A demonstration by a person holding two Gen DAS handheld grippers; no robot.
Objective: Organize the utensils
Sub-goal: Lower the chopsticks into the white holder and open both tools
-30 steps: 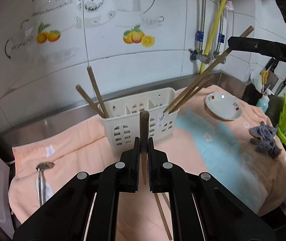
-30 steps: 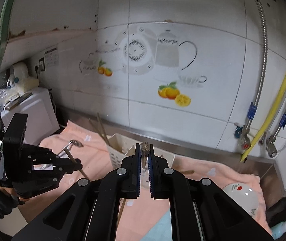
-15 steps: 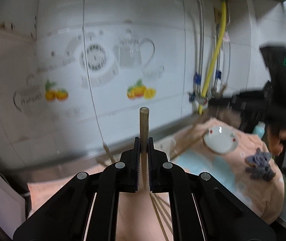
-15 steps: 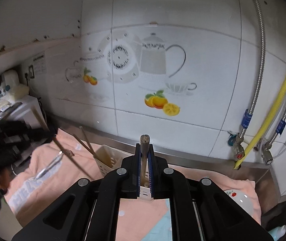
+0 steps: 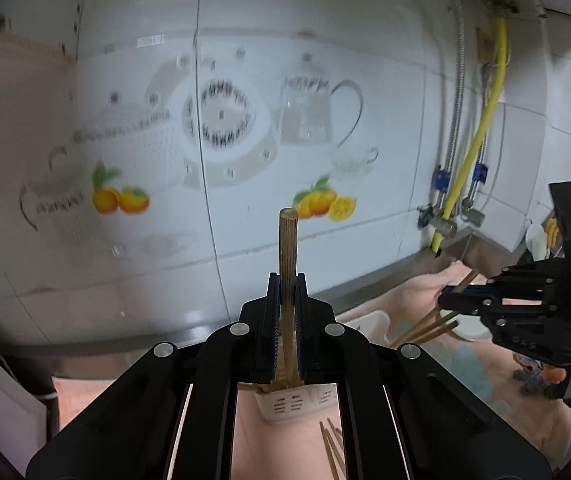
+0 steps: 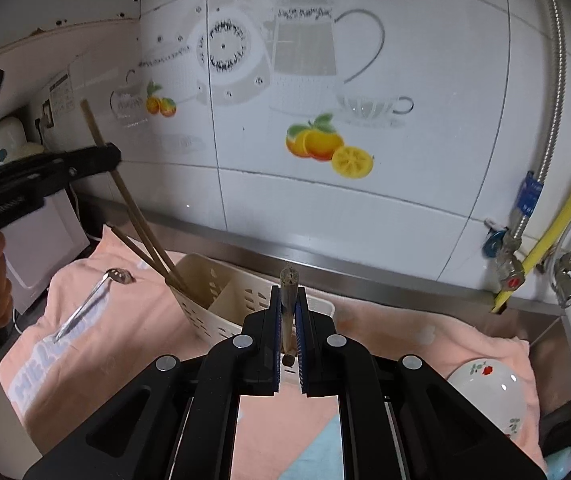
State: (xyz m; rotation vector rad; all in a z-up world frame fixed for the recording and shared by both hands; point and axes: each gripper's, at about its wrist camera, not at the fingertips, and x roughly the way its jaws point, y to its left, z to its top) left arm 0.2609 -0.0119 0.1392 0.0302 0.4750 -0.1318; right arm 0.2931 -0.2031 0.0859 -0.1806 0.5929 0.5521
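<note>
- Utensil caddy (image 6: 221,300): white perforated plastic box with divider walls, sitting on the cloth just ahead of and below the right claw (image 6: 288,322), directly below the left claw (image 5: 287,312) in the left wrist view. Light and hollow by the look of it; judged likely to tip or slide if a stick drags on a wall.
- Towel (image 6: 133,332): peach terry with a pale blue panel, soft and wrinkled under the caddy. Risk: it gives an unsteady footing, so a sideways push could shift the caddy.
- Left claw: clenched on one chopstick (image 5: 287,264), which stands up between the pads, well above them. Round wooden rod, fine lengthwise grain, blunt flat end. Its lower end is hidden behind the fingers, so I cannot tell whether it has entered a compartment.
- Right claw: clenched on another chopstick (image 6: 288,300), darker wood, seen nearly end-on. In the left wrist view its stick leans with others (image 5: 425,326) toward the caddy's right end.
- Risk, both claws: smooth thin rods held at a single pinch can pivot or slip; a tip catching a divider or a slot would lever the caddy over.
- Risk, crowding: sticks already leaning in the left compartment (image 6: 145,236) could be knocked out by the incoming one.
- Bowl (image 6: 489,396): glazed white ceramic with red floral print, right of the right claw, near the towel edge; a wide swing could strike it.
- Spoon (image 6: 97,296): polished metal, flat on the towel left of the caddy, not yet stowed.
- Loose chopsticks (image 5: 331,448): on the towel below the left claw, still to collect.
</note>
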